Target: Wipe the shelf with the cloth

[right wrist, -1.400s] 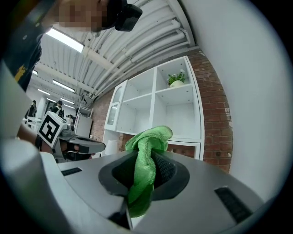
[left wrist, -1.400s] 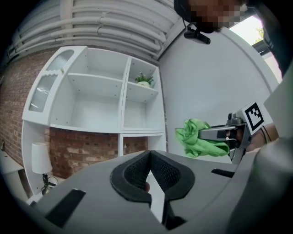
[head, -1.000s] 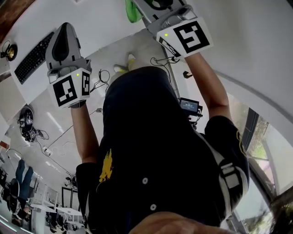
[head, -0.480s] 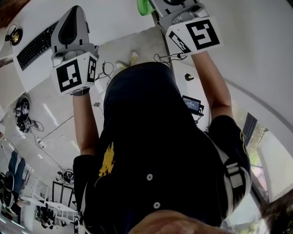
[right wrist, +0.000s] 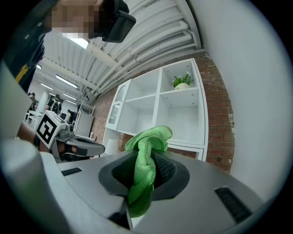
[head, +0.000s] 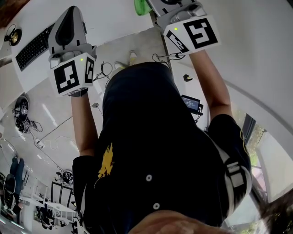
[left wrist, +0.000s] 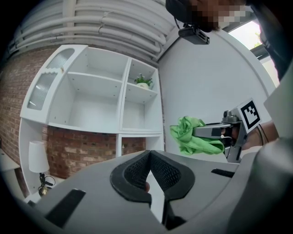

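The green cloth is bunched and pinched in my right gripper, whose jaws are shut on it. From the left gripper view the cloth hangs in the air to the right, well short of the white shelf unit. My left gripper is shut with nothing in it. In the head view both grippers are raised, the left and the right, with a bit of cloth at the top edge. The shelf unit has several open compartments.
A small potted plant stands in the top right compartment, also visible in the right gripper view. A white lamp sits low left of the unit, against a brick wall. A keyboard lies on a white desk.
Both grippers have risen a little in the head view since a second ago. Over the last half second they barely shifted. The cloth stays in the right gripper.
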`<state>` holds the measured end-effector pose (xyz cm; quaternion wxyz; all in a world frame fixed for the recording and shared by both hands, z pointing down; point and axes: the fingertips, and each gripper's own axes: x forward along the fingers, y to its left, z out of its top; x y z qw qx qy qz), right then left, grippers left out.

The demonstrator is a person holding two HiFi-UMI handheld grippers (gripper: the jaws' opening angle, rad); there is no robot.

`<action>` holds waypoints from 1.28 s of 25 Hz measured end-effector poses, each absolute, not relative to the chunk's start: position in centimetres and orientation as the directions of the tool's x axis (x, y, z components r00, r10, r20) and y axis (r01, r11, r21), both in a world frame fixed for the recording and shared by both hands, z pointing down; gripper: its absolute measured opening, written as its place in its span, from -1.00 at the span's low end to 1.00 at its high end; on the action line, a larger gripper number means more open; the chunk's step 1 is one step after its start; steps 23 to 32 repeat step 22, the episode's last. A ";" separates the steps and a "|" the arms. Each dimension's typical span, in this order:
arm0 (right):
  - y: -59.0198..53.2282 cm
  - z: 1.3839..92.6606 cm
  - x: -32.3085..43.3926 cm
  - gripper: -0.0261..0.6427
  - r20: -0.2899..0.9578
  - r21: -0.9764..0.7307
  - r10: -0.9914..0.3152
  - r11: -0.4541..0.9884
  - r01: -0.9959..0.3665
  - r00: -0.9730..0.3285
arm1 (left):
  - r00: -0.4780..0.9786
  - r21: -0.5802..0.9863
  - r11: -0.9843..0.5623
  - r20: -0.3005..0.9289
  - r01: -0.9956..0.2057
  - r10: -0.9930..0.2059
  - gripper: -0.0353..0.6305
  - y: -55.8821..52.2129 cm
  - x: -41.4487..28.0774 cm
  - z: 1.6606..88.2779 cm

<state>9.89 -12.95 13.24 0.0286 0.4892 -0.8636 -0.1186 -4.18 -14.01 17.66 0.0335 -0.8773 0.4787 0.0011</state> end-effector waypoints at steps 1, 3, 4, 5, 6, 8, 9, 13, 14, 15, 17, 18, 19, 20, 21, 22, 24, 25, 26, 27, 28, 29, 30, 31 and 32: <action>-13.0 13.2 9.9 -0.80 -0.066 0.233 -0.852 0.494 -0.838 -0.520 | 0.543 -0.057 -0.540 -0.033 -0.839 -0.839 -0.84 -14.1 -4.1 17.7; -13.1 13.1 10.0 -0.80 -0.067 0.232 -0.852 0.493 -0.839 -0.519 | 0.544 -0.057 -0.542 -0.032 -0.839 -0.839 -0.84 -14.1 -4.0 17.6; -13.0 13.0 10.1 -0.80 -0.067 0.231 -0.853 0.492 -0.839 -0.518 | 0.544 -0.058 -0.542 -0.032 -0.838 -0.838 -0.84 -14.1 -4.0 17.5; -13.0 12.9 10.2 -0.80 -0.068 0.231 -0.853 0.491 -0.840 -0.517 | 0.545 -0.059 -0.542 -0.033 -0.838 -0.838 -0.84 -14.0 -3.8 17.4; -12.9 12.9 10.4 -0.80 -0.068 0.232 -0.854 0.490 -0.840 -0.516 | 0.545 -0.059 -0.542 -0.034 -0.838 -0.838 -0.84 -14.0 -3.7 17.3; -12.9 13.0 10.6 -0.80 -0.068 0.231 -0.855 0.488 -0.842 -0.515 | 0.546 -0.059 -0.544 -0.033 -0.837 -0.837 -0.84 -14.0 -3.6 17.4; -13.0 13.1 10.6 -0.80 -0.067 0.230 -0.855 0.488 -0.842 -0.514 | 0.548 -0.058 -0.545 -0.031 -0.836 -0.836 -0.84 -14.0 -3.5 17.5; -13.1 13.3 10.5 -0.80 -0.061 0.230 -0.857 0.487 -0.843 -0.512 | 0.555 -0.055 -0.553 -0.023 -0.831 -0.832 -0.84 -14.1 -3.4 17.9; -13.2 13.3 10.6 -0.80 -0.061 0.230 -0.857 0.487 -0.843 -0.512 | 0.556 -0.055 -0.554 -0.022 -0.831 -0.831 -0.84 -14.1 -3.3 17.9; -13.2 13.2 10.7 -0.80 -0.063 0.230 -0.857 0.487 -0.843 -0.512 | 0.556 -0.055 -0.555 -0.022 -0.830 -0.831 -0.84 -14.1 -3.2 17.9; -13.2 13.0 10.9 -0.80 -0.066 0.232 -0.856 0.487 -0.842 -0.513 | 0.556 -0.056 -0.554 -0.020 -0.831 -0.831 -0.84 -14.1 -3.0 17.8; -13.3 12.9 11.0 -0.80 -0.067 0.232 -0.856 0.487 -0.842 -0.513 | 0.555 -0.056 -0.553 -0.019 -0.831 -0.832 -0.84 -14.2 -3.0 17.8; -13.3 12.9 11.0 -0.80 -0.067 0.233 -0.856 0.487 -0.842 -0.513 | 0.555 -0.056 -0.553 -0.018 -0.831 -0.832 -0.84 -14.2 -3.0 17.8; -13.3 12.9 11.0 -0.80 -0.067 0.234 -0.855 0.487 -0.842 -0.514 | 0.554 -0.056 -0.553 -0.018 -0.832 -0.832 -0.84 -14.2 -3.0 17.8; -13.4 13.0 10.9 -0.80 -0.067 0.234 -0.855 0.487 -0.841 -0.514 | 0.554 -0.055 -0.552 -0.017 -0.832 -0.832 -0.84 -14.3 -3.0 17.9; -13.4 13.0 10.9 -0.80 -0.067 0.234 -0.855 0.487 -0.841 -0.514 | 0.554 -0.055 -0.552 -0.017 -0.832 -0.833 -0.84 -14.3 -3.1 18.0; -13.4 13.0 10.9 -0.80 -0.067 0.234 -0.855 0.487 -0.841 -0.514 | 0.554 -0.055 -0.552 -0.017 -0.832 -0.833 -0.84 -14.3 -3.1 18.0; -13.4 13.0 10.9 -0.80 -0.067 0.234 -0.855 0.487 -0.841 -0.514 | 0.554 -0.055 -0.552 -0.017 -0.832 -0.833 -0.84 -14.3 -3.1 18.0; -13.4 13.0 10.9 -0.80 -0.067 0.234 -0.855 0.487 -0.841 -0.514 | 0.554 -0.055 -0.552 -0.017 -0.832 -0.833 -0.84 -14.3 -3.1 18.0; -13.4 13.0 10.9 -0.80 -0.067 0.234 -0.855 0.487 -0.841 -0.514 | 0.554 -0.055 -0.552 -0.017 -0.832 -0.833 -0.84 -14.3 -3.1 18.0; -13.4 13.0 10.9 -0.80 -0.067 0.234 -0.855 0.487 -0.841 -0.514 | 0.554 -0.055 -0.552 -0.017 -0.832 -0.833 -0.84 -14.3 -3.1 18.0; -13.4 13.0 10.9 -0.80 -0.067 0.234 -0.855 0.487 -0.841 -0.514 | 0.554 -0.055 -0.552 -0.017 -0.832 -0.833 -0.84 -14.3 -3.1 18.0; -13.4 13.0 10.9 -0.80 -0.067 0.234 -0.855 0.487 -0.841 -0.514 | 0.554 -0.055 -0.552 -0.017 -0.832 -0.833 -0.84 -14.3 -3.1 18.0; -13.4 13.0 10.9 -0.80 -0.067 0.234 -0.855 0.487 -0.841 -0.514 | 0.554 -0.055 -0.552 -0.017 -0.832 -0.833 -0.84 -14.3 -3.1 18.0; -13.4 13.0 10.9 -0.80 -0.067 0.234 -0.855 0.487 -0.841 -0.514 | 0.554 -0.055 -0.552 -0.017 -0.832 -0.833 -0.84 -14.3 -3.1 18.0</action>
